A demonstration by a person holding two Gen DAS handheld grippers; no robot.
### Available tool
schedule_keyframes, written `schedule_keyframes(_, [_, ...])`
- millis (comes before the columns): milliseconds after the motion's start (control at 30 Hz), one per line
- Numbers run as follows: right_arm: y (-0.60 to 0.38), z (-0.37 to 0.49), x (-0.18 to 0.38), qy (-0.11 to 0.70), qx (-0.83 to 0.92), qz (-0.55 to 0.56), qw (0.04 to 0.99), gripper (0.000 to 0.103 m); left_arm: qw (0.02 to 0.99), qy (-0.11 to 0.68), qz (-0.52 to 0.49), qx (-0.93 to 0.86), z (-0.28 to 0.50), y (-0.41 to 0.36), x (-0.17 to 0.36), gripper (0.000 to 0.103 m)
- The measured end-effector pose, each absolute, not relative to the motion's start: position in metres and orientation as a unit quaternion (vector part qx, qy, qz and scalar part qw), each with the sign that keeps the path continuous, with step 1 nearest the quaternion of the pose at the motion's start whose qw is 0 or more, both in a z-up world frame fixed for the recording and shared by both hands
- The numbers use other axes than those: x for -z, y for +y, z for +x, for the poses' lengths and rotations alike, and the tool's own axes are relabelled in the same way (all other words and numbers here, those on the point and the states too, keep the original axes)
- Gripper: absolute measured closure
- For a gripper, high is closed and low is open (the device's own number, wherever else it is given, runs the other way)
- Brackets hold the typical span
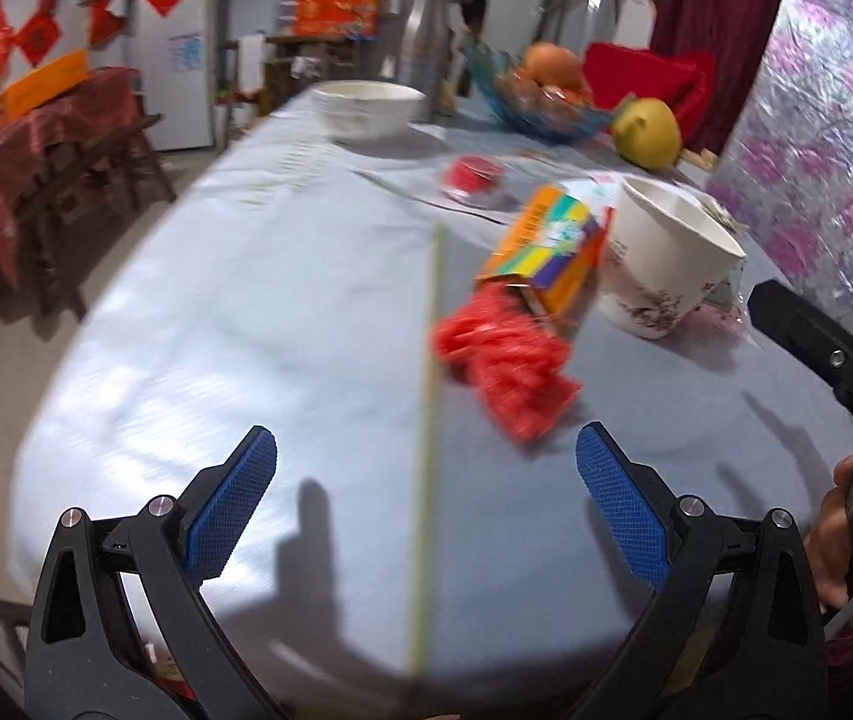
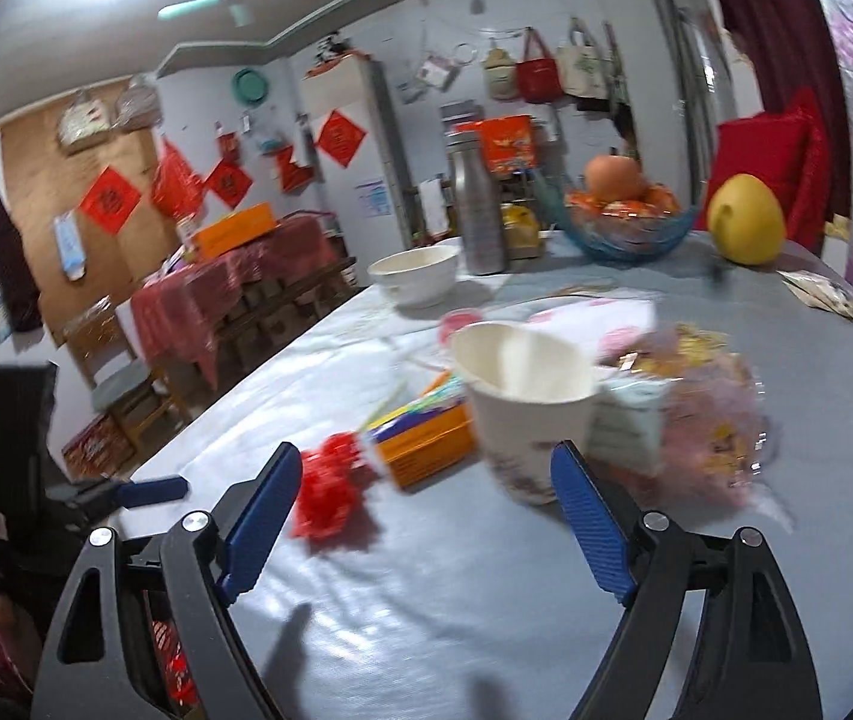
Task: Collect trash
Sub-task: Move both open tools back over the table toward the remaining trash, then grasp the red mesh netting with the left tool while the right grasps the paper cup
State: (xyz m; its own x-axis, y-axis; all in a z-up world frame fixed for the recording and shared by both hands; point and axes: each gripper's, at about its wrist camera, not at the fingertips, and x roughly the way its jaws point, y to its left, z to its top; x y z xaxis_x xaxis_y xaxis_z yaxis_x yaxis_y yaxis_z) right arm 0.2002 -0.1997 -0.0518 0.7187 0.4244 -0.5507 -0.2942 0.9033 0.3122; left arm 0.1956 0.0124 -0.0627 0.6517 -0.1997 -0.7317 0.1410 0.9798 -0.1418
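Observation:
On the grey-blue table [image 1: 246,312] lie a crumpled red wrapper [image 1: 504,366], a colourful orange carton [image 1: 552,252] on its side, a white paper cup [image 1: 660,258] and a long thin yellow-green stick [image 1: 431,420]. My left gripper [image 1: 426,462] is open and empty, just short of the wrapper. My right gripper [image 2: 426,480] is open and empty; the wrapper [image 2: 330,480] and carton [image 2: 426,438] sit ahead of its left finger, the cup [image 2: 522,402] by its right finger. Crumpled clear plastic with pink and yellow print [image 2: 708,414] lies right of the cup.
Farther back stand a white bowl [image 1: 369,105], a steel bottle [image 2: 480,210], a blue glass fruit bowl [image 2: 624,222], a yellow pomelo [image 2: 744,219] and a small red lid [image 1: 474,174]. A shiny floral curtain [image 1: 816,168] hangs at the right. Chairs and a red-clothed table [image 2: 234,276] stand at the left.

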Motion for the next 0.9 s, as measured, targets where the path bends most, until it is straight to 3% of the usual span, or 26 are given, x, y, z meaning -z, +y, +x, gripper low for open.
schedule_keyframes(267, [-0.218, 0.210, 0.059, 0.318, -0.184, 0.123, 0.922, 0.019, 0.901, 0.419, -0.039, 0.104, 0.224, -0.012, 0.075, 0.007])
schedule_keyframes(367, [-0.221, 0.207, 0.059, 0.318, -0.184, 0.125, 0.922, 0.019, 0.908, 0.405, -0.038, 0.094, 0.224, -0.010, 0.074, 0.023])
schedule_keyframes(433, [-0.220, 0.208, 0.060, 0.317, -0.184, 0.125, 0.922, 0.019, 0.910, 0.400, -0.042, 0.098, 0.221, -0.004, 0.074, 0.042])
schedule_keyframes(500, [-0.220, 0.208, 0.061, 0.317, -0.185, 0.123, 0.922, 0.019, 0.910, 0.398, -0.051, 0.107, 0.219, 0.001, 0.074, 0.050])
schedule_keyframes(900, [-0.185, 0.244, 0.064, 0.356, -0.171, 0.068, 0.916, 0.014, 0.916, 0.381, -0.086, 0.093, 0.202, 0.036, 0.065, 0.050])
